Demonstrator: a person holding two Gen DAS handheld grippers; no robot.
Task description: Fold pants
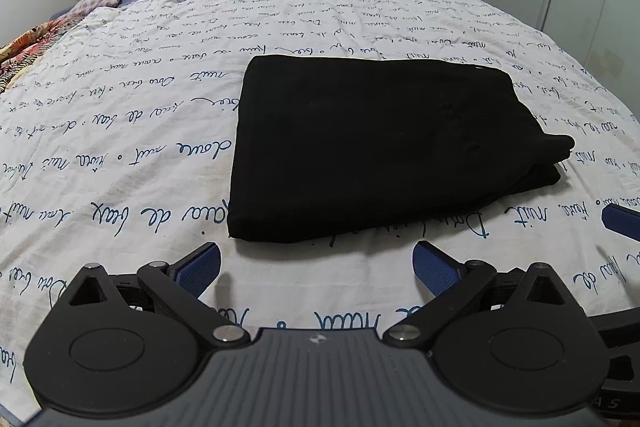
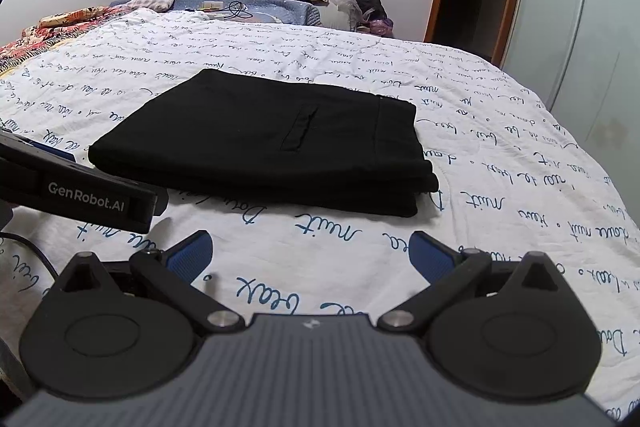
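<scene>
Pants [image 1: 360,147] lie mid-frame as a compact stacked rectangle on the bedspread [image 1: 120,147]; fold judged complete. Left gripper [image 1: 316,267] and right gripper [image 2: 310,255] both spread wide, empty, held at the lower frame just short of the cloth, likely backed off to leave the stack undisturbed.

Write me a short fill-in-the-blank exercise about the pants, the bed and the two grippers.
1. The pants lying on the quilt are ____ in colour.
2. The left gripper and the right gripper are both ____, holding nothing.
3. The writing printed on the white quilt is ____ in colour.
4. The pants lie ____ in a flat stack.

Missing words: black; open; blue; folded
</scene>
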